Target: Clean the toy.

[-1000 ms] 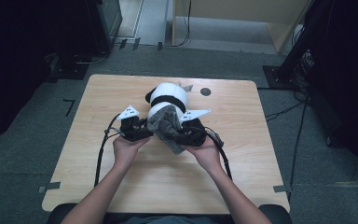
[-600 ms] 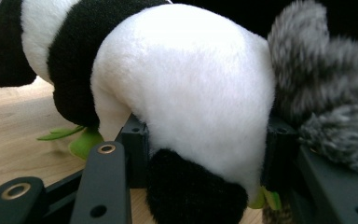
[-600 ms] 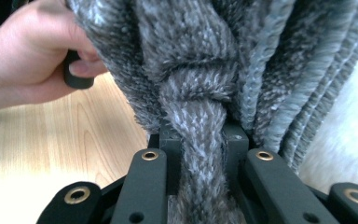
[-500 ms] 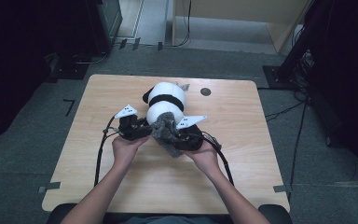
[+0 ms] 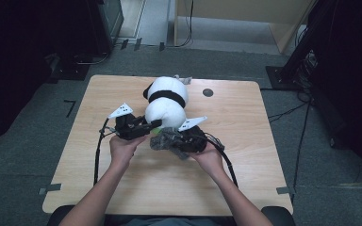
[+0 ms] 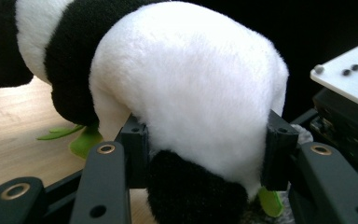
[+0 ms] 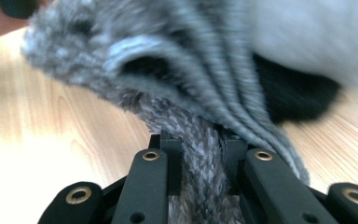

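2 tongs work together: our left tongs [image 6: 200, 154] clamp the plush panda [image 5: 166, 101]; our right tongs [image 7: 200, 149] pinch a grey knit garment [image 5: 166, 139], not yet on.

Your right gripper [image 7: 200, 144] rises from the bottom centre of the frame, its two black jaws pinched on a strip of grey fuzzy cloth [image 7: 186, 84] that runs down between them. Above the jaws the cloth bunches into ribbed folds across the upper middle. At the upper right you have a blurred white plush body [image 7: 317, 37] with a black patch below it. Light wooden tabletop [image 7: 51, 135] fills the left and lower right.
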Tool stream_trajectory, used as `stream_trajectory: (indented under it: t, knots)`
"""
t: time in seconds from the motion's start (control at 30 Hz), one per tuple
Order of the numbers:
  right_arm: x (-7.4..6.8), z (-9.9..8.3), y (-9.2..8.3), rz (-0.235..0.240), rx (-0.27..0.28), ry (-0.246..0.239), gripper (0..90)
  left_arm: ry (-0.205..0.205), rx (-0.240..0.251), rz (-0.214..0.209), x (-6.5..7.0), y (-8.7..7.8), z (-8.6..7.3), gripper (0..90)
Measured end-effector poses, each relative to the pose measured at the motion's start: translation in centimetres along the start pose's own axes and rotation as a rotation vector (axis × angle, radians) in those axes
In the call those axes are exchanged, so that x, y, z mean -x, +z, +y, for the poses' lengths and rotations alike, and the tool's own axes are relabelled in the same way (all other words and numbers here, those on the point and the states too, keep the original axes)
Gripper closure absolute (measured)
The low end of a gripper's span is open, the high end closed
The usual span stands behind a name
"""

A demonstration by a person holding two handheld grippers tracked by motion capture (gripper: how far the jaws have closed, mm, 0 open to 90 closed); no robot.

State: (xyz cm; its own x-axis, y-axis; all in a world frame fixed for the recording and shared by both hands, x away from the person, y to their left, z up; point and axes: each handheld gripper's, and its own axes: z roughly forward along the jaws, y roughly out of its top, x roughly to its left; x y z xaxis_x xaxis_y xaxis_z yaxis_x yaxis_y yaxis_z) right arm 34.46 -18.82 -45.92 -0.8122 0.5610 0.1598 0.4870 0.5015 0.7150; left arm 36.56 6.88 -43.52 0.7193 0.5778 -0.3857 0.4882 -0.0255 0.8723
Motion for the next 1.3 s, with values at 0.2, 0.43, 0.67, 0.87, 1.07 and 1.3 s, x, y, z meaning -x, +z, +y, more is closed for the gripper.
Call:
stream_trajectory:
  t: [0.2, 0.43, 0.67, 0.87, 1.07, 1.3]
  knots:
    - [1.8, -0.7, -0.8, -0.057, -0.015, 0.035, 77.5, -0.020, 0.003, -0.021, -0.4, -0.3, 0.0, 48.6]
    - [3.3, -1.1, -1.7, -0.102, -0.010, 0.074, 77.5, -0.024, -0.011, -0.017, -0.7, -0.3, -0.2, 48.5]
    - [4.6, -1.4, -2.9, -0.110, 0.016, 0.145, 77.5, -0.023, -0.019, 0.004, -1.2, -0.4, -0.3, 48.5]
    - [5.5, -1.4, -4.5, -0.128, 0.069, 0.192, 77.5, -0.004, -0.030, 0.039, -1.5, -0.5, -0.5, 48.3]
    - [5.2, -0.3, -6.4, -0.132, 0.148, 0.180, 77.5, 0.009, -0.045, 0.055, -1.5, -0.1, -0.8, 48.1]
    - [3.0, 1.6, -7.3, -0.066, 0.236, 0.172, 77.0, 0.036, -0.074, 0.045, -0.4, 0.9, -1.1, 47.9]
